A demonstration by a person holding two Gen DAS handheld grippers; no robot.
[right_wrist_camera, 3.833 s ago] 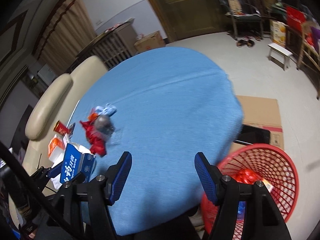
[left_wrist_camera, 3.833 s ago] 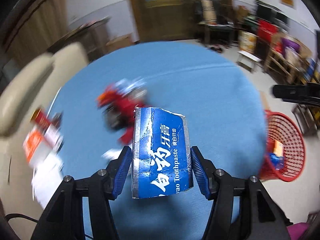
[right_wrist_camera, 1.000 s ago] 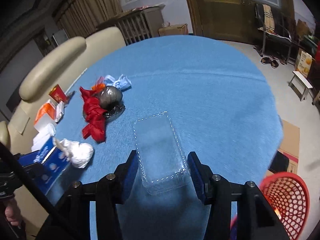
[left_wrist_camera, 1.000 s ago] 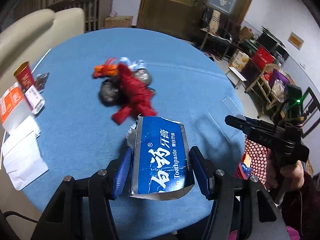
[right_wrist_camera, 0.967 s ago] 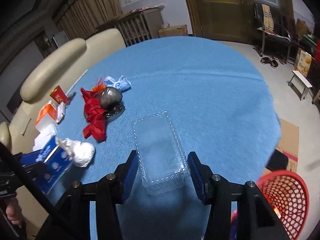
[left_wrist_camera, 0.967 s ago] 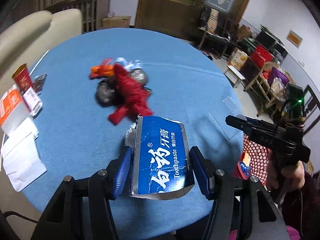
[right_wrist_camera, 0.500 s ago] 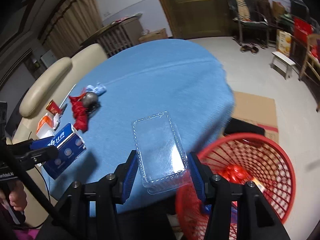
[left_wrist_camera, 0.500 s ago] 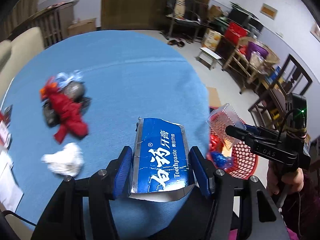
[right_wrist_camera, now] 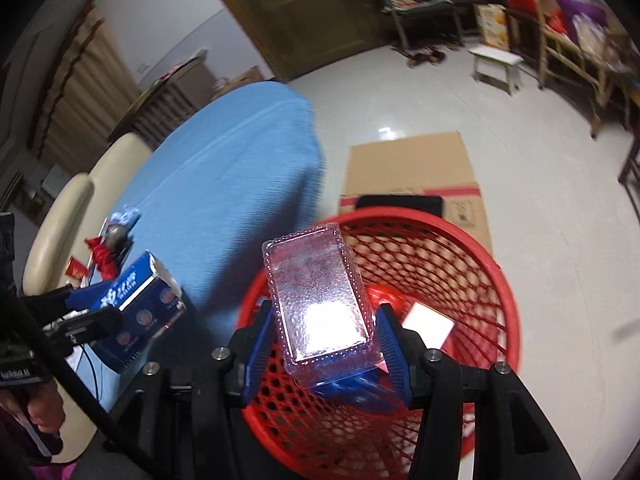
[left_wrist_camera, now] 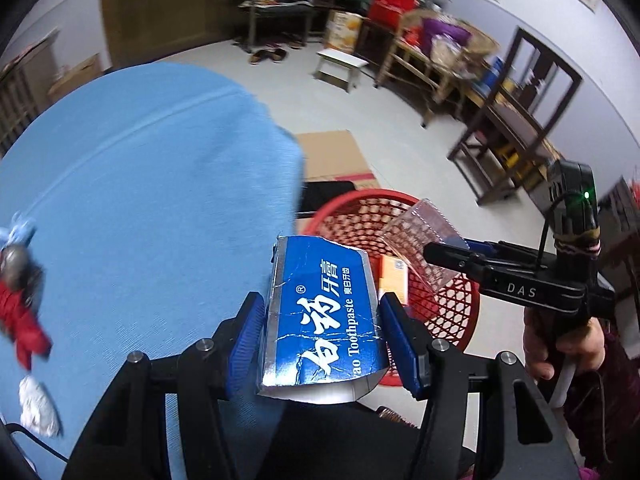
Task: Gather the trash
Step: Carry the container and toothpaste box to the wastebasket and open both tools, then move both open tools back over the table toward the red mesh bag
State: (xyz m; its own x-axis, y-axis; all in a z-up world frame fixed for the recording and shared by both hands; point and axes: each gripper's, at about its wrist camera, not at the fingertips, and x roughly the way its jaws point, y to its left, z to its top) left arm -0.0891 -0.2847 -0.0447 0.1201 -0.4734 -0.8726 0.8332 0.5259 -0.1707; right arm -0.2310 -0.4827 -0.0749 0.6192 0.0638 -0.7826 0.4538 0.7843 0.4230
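Observation:
My left gripper [left_wrist_camera: 322, 336] is shut on a blue toothpaste box [left_wrist_camera: 320, 312], held at the table's edge beside the red mesh basket [left_wrist_camera: 460, 320]. My right gripper [right_wrist_camera: 326, 344] is shut on a clear plastic clamshell container [right_wrist_camera: 320, 304], held over the red basket [right_wrist_camera: 480, 256]. The container also shows in the left wrist view [left_wrist_camera: 424, 248], and the toothpaste box in the right wrist view [right_wrist_camera: 136, 312]. Trash lies in the basket, among it an orange box [left_wrist_camera: 394, 276].
On the round blue table [left_wrist_camera: 140, 208] lie a red wrapper [left_wrist_camera: 22, 320], a crumpled white tissue [left_wrist_camera: 38, 408] and a dark ball of trash [left_wrist_camera: 12, 260]. Flattened cardboard [right_wrist_camera: 412, 172] lies on the floor behind the basket. A cream sofa [right_wrist_camera: 60, 220] stands by the table.
Both grippers have swung right from over the table to the basket. The clear container now hangs over the basket and the toothpaste box is beside its rim.

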